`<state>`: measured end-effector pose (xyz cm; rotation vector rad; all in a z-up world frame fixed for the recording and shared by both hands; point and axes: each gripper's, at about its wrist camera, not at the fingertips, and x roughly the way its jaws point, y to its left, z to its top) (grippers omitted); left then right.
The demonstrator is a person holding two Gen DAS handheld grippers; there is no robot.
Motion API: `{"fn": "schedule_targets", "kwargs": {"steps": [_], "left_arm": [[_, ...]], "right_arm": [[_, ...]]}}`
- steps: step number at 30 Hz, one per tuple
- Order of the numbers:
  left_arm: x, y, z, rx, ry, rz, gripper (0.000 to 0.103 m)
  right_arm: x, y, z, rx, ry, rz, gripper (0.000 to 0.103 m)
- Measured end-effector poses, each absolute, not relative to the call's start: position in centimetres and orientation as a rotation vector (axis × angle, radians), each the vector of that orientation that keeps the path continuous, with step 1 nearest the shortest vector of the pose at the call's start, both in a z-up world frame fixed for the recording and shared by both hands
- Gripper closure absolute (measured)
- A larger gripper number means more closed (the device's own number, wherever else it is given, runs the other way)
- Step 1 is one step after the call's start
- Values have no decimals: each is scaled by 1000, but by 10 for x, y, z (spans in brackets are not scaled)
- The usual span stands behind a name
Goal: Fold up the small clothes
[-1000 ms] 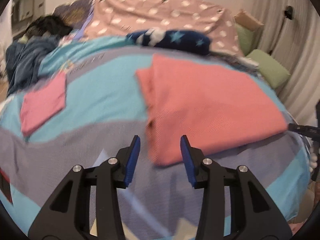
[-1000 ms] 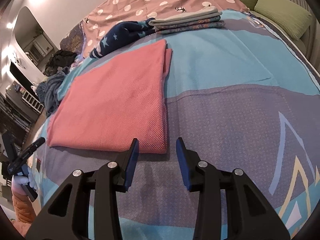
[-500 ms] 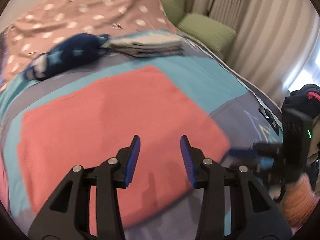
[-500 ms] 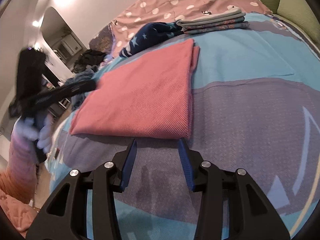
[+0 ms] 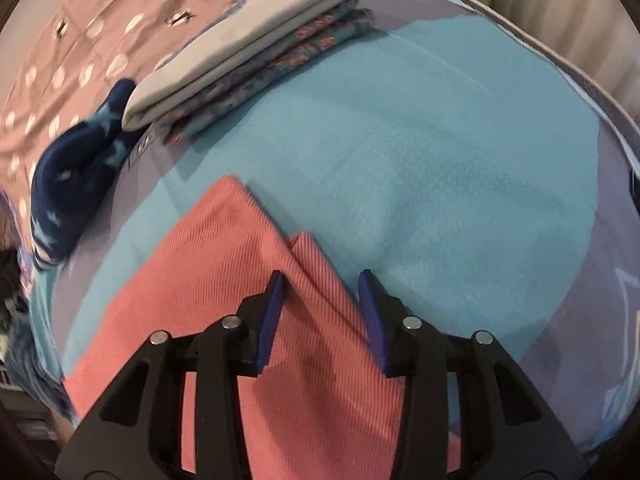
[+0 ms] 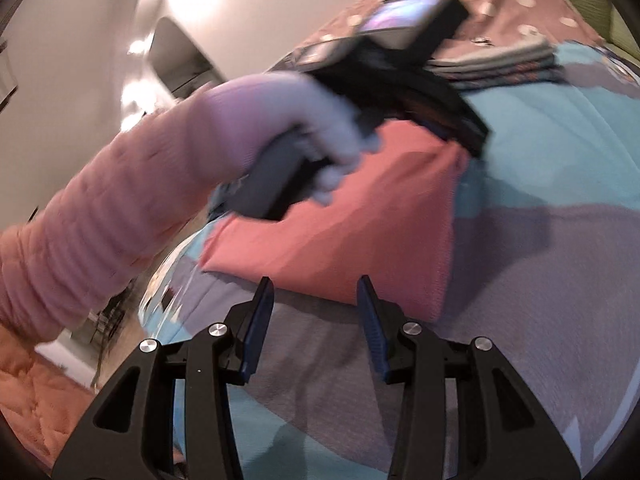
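Both grippers open and empty at opposite ends of the pink cloth on the bed.

Left gripper (image 5: 322, 304): jaws spread, nothing held; the blue fingers (image 5: 272, 312) straddle the far right corner of the pink cloth (image 5: 224, 292), where two layered edges show. Right gripper (image 6: 314, 312): jaws spread, nothing held; positioned just short of the near edge of the same pink cloth (image 6: 340, 248), over the grey-and-turquoise bedspread (image 6: 540, 264). The cloth lies flat, folded, on the bedspread (image 5: 440, 152). In the right wrist view, a white-gloved hand (image 6: 304, 120) in a pink sleeve (image 6: 100, 220) holds the left gripper's handle above the far part of the cloth; this area is motion-blurred. Beyond the cloth, a stack of folded clothes (image 5: 256, 48) rests on the bedspread, with a navy star-patterned garment (image 5: 76, 176) beside it and a pink dotted cover (image 5: 80, 28) behind.
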<state>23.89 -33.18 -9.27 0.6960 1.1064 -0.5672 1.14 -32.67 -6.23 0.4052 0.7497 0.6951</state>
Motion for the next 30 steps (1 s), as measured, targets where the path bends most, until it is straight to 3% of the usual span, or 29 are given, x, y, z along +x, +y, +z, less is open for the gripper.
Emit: {"fn": "schedule_targets", "kwargs": {"steps": [3,10,13,15,17,25,27,30], "left_arm": [[244,-327,-92,679,1121,-576,72],[258,-319,-93,590,1174,-601,74],[261,-319,-93,586,1185,-613,74],[266,-317,-93,558,1208,-624,74],[268,-315,-93,543,1221,-634,73],[267,-312,-92,571,1209,-634,72],[266,-313,-91,576,1206,-632,79],[265,-322,-88,583,1177,-611,92]], "right_arm": [[17,-341,-60,395,757,678,59],[63,-362,-84,474,927,658,57],[58,-338,-63,438,848,816,55],[55,-332,-50,399,793,838,46],[59,-332,-49,410,786,862,45],[80,-328,-81,296,965,850,45],[86,-323,-83,305,993,923,45],[93,-318,-80,306,1048,1019,54]]}}
